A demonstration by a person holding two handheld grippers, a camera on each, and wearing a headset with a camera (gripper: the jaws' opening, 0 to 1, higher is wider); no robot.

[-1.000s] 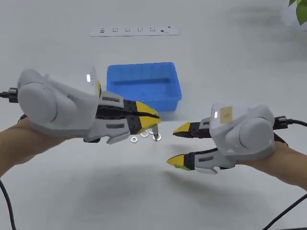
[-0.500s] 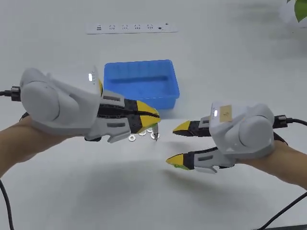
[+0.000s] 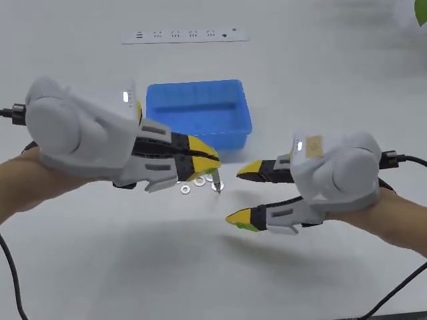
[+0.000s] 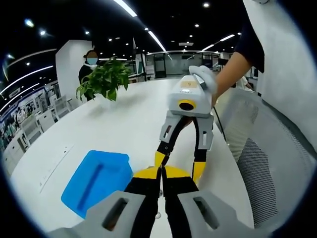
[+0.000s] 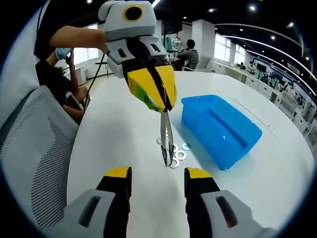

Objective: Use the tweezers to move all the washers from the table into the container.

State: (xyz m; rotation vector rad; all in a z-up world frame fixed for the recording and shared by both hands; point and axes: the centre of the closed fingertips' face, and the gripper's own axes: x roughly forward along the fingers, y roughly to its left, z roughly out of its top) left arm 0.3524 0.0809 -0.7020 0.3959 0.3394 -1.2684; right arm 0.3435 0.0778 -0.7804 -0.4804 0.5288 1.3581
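White worktop (image 3: 333, 87): blue container (image 3: 230, 138) mid, washers (image 3: 185, 190) loose just in front, power strip (image 3: 185, 35) well behind it.

Right gripper (image 4: 179, 161) (jaws apart) beside blue container (image 4: 96, 181).

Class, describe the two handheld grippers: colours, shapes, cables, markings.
Both the left gripper and right gripper have rounded pale-grey housings, black jaw arms and yellow tips. A black cable trails from each. The right carries a tan label; the person wears a dark sleeve.

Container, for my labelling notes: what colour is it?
The container is blue, best seen in the right gripper view.
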